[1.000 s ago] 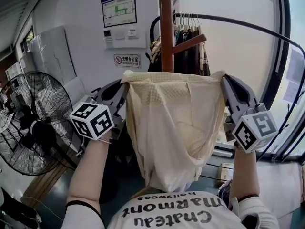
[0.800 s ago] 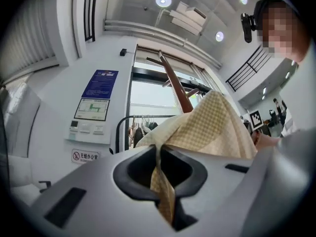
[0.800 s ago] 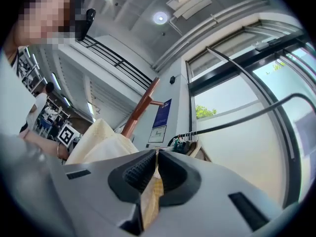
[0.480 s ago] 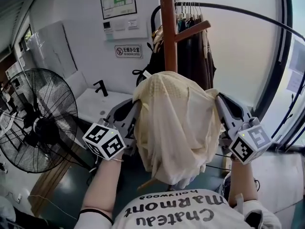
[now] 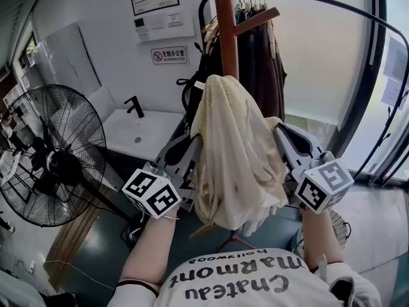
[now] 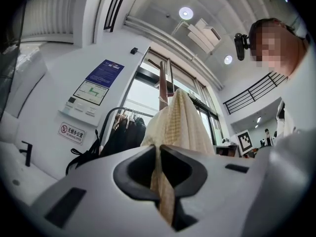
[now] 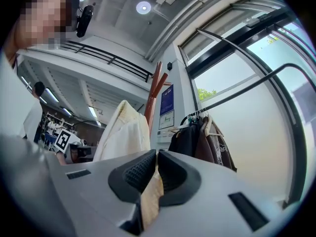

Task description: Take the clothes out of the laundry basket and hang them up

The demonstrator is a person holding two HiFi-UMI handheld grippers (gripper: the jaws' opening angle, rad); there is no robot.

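Left hand-held gripper [image 6: 158,147] on garment [image 5: 233,152] beside pole [image 5: 225,31]

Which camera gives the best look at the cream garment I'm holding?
The head view: the whole cream garment hangs bunched between left gripper and right gripper. Each gripper view shows only a strip pinched in its jaws and the top fold beyond.

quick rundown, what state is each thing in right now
left claw, shut on the cream garment
right claw, shut on the same garment
cream garment, bunched, hanging between both claws, top up by the wooden pole
dark clothes, hanging on hangers
fan, upright
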